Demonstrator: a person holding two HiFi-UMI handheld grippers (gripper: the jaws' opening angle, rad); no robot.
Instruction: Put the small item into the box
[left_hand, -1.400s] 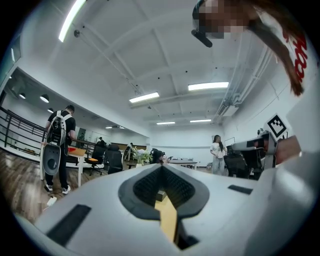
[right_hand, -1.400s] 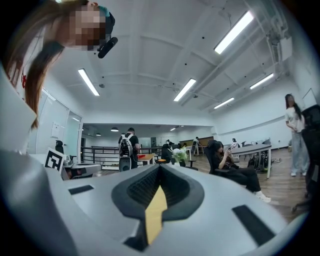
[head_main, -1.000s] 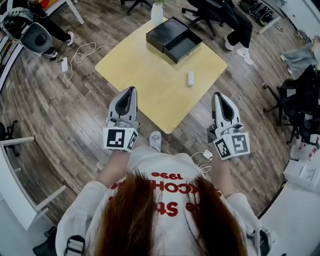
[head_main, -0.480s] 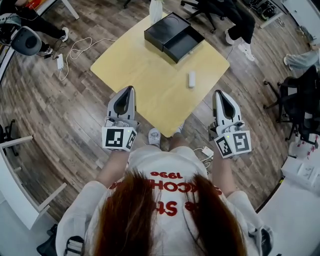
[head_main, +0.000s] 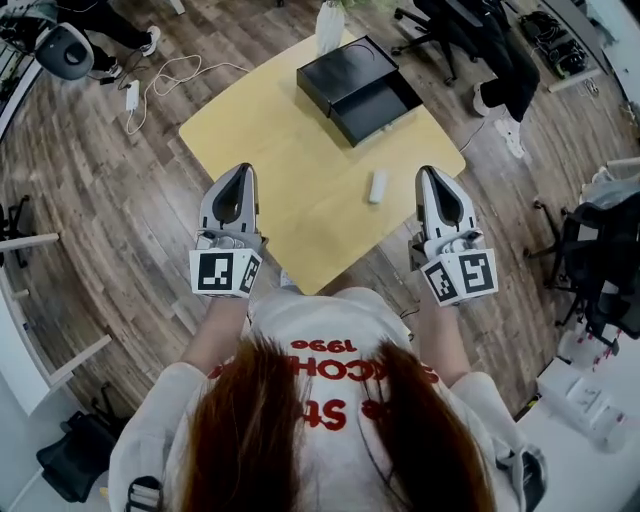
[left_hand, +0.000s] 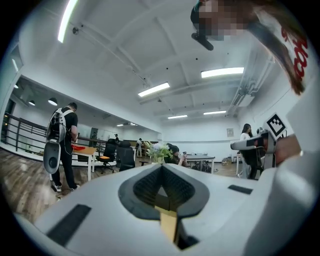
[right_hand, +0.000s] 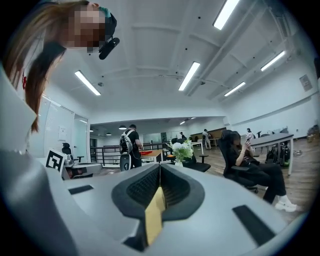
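Note:
A small white item (head_main: 378, 186) lies on the yellow table (head_main: 270, 150), near its right front side. At the table's far end sits a black box (head_main: 358, 85), open, with its dark tray facing the item. My left gripper (head_main: 240, 173) hovers over the table's front left edge, shut and empty. My right gripper (head_main: 431, 176) hangs just right of the table, a short way right of the white item, also shut with nothing in it. In both gripper views the jaws (left_hand: 161, 172) (right_hand: 160, 174) meet and point level across the office room, so table and item are hidden there.
A white vase (head_main: 330, 26) with flowers stands behind the box at the table's far corner. Office chairs and a seated person (head_main: 500, 60) are at the back right. Cables (head_main: 165, 80) lie on the wooden floor at the left. A person with a backpack device (left_hand: 62, 145) stands further off.
Both grippers have come forward and up toward the table, staying shut. The table and the white item now sit closer in the head view.

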